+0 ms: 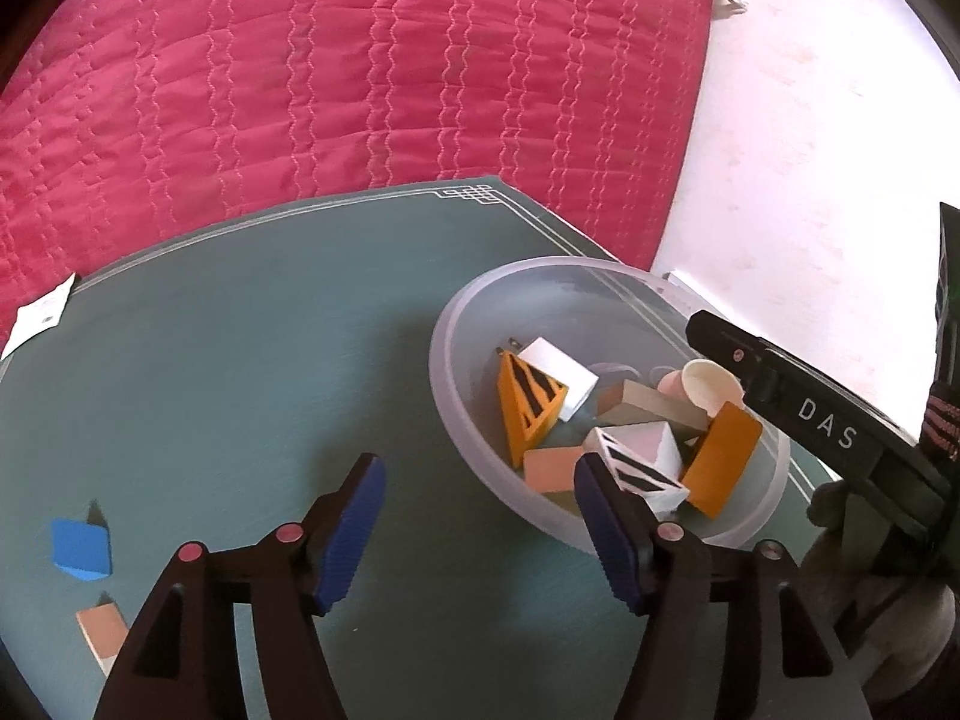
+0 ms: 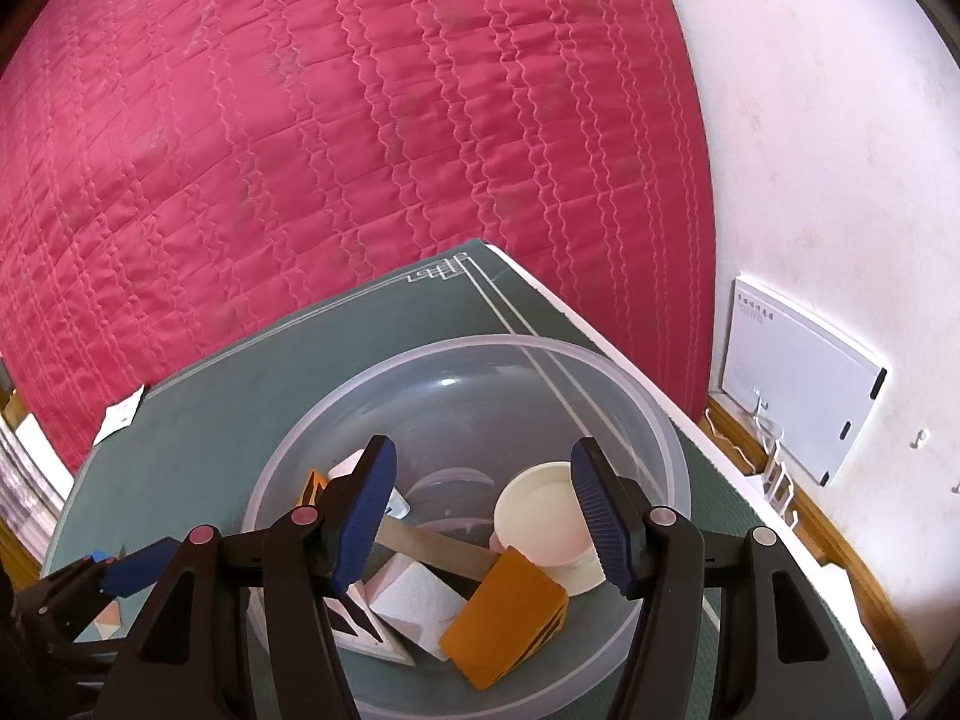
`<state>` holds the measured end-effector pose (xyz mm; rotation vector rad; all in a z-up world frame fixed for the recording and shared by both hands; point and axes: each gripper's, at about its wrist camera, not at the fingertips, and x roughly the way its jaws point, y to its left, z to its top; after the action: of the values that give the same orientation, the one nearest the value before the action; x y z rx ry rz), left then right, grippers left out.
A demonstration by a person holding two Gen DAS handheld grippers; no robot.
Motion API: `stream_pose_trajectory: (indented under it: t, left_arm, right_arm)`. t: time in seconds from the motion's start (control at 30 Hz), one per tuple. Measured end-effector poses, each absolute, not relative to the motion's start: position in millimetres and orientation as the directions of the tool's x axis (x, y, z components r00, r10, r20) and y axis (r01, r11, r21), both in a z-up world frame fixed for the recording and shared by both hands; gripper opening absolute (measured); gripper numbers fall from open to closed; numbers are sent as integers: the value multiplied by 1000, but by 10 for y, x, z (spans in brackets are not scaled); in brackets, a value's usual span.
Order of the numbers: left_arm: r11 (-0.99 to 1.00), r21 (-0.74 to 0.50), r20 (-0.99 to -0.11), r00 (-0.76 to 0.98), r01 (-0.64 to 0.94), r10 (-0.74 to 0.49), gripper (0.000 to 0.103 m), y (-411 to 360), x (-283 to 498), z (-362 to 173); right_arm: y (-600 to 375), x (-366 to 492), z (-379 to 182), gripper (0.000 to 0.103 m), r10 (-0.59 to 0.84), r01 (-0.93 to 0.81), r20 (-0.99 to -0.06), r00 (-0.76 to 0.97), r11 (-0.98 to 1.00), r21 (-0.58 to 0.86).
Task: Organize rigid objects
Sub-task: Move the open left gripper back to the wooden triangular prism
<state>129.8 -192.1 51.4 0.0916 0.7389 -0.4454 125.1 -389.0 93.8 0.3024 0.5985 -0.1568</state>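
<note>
A clear plastic bowl (image 1: 540, 288) stands on the green table mat (image 1: 240, 360). It holds several blocks: an orange wedge with black stripes (image 1: 528, 408), a white block (image 1: 561, 375), an orange slab (image 1: 720, 462), a white striped block (image 1: 642, 462) and a cream cup (image 1: 711, 387). My left gripper (image 1: 474, 516) is open just left of the bowl, nothing between its blue pads. A blue block (image 1: 78, 546) and a peach block (image 1: 102, 630) lie on the mat at far left. My right gripper (image 2: 483, 510) hangs open over the bowl (image 2: 468, 348), above the cup (image 2: 540, 516), holding nothing.
A pink quilted cover (image 1: 360, 60) spreads beyond the table's far edge. A white wall (image 1: 810, 120) rises on the right, with a white panel (image 2: 798, 384) mounted low on it. A paper tag (image 1: 42, 318) lies at the mat's left edge.
</note>
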Motion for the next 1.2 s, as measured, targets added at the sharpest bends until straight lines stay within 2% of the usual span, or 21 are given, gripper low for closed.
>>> stream_pose_trajectory:
  t: [0.57, 1.2]
  left_arm:
    - [947, -46, -660, 702, 318, -268, 74, -1497, 1148, 523]
    - [991, -44, -663, 739, 126, -123, 74, -600, 960, 486]
  right_arm:
    - [-3657, 1188, 940, 62, -66, 183, -551, 832, 970, 160]
    - [-3462, 1121, 936, 63, -83, 152, -523, 848, 984, 90]
